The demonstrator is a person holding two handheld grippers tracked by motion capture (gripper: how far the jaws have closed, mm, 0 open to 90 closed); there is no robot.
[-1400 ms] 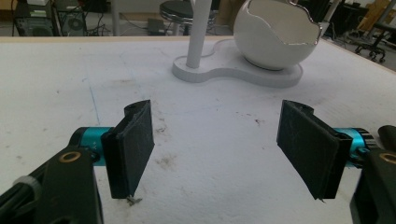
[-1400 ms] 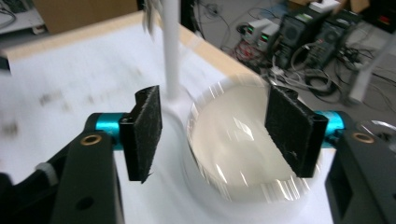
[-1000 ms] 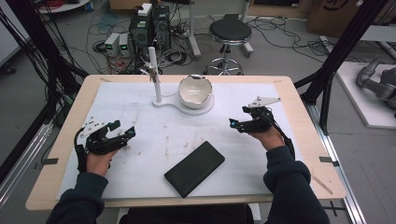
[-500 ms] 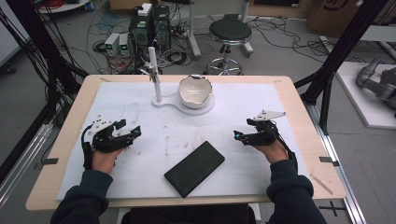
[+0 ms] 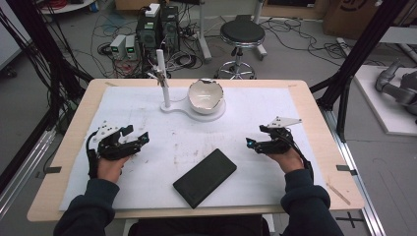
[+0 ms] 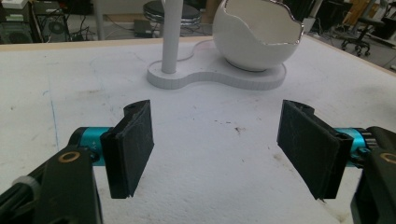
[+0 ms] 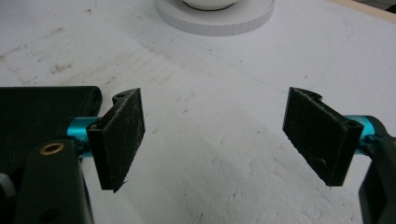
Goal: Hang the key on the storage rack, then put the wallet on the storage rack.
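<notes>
My left gripper (image 5: 134, 135) rests low on the white mat at the left, open, with nothing between its black pads (image 6: 133, 140). At the right of the mat my right gripper (image 5: 255, 137) is open too and holds nothing (image 7: 215, 135). A flat black case (image 5: 205, 178) lies slantwise between them near the front edge; its end shows at the left of the right gripper view (image 7: 42, 116). Ahead stands a white eggshell-shaped bowl (image 5: 205, 94) on a white base (image 6: 219, 79) with an upright post (image 6: 171, 37).
The wooden table (image 5: 314, 113) is covered by a stained white mat (image 5: 196, 137). Black frame legs (image 5: 344, 83) stand at both back corners. Beyond the far edge are a round stool (image 5: 241, 34), electronics boxes and cables on the floor.
The right gripper has come down from farther back toward the person and slightly outward. The left gripper has shifted a little to the right. Both stay open.
</notes>
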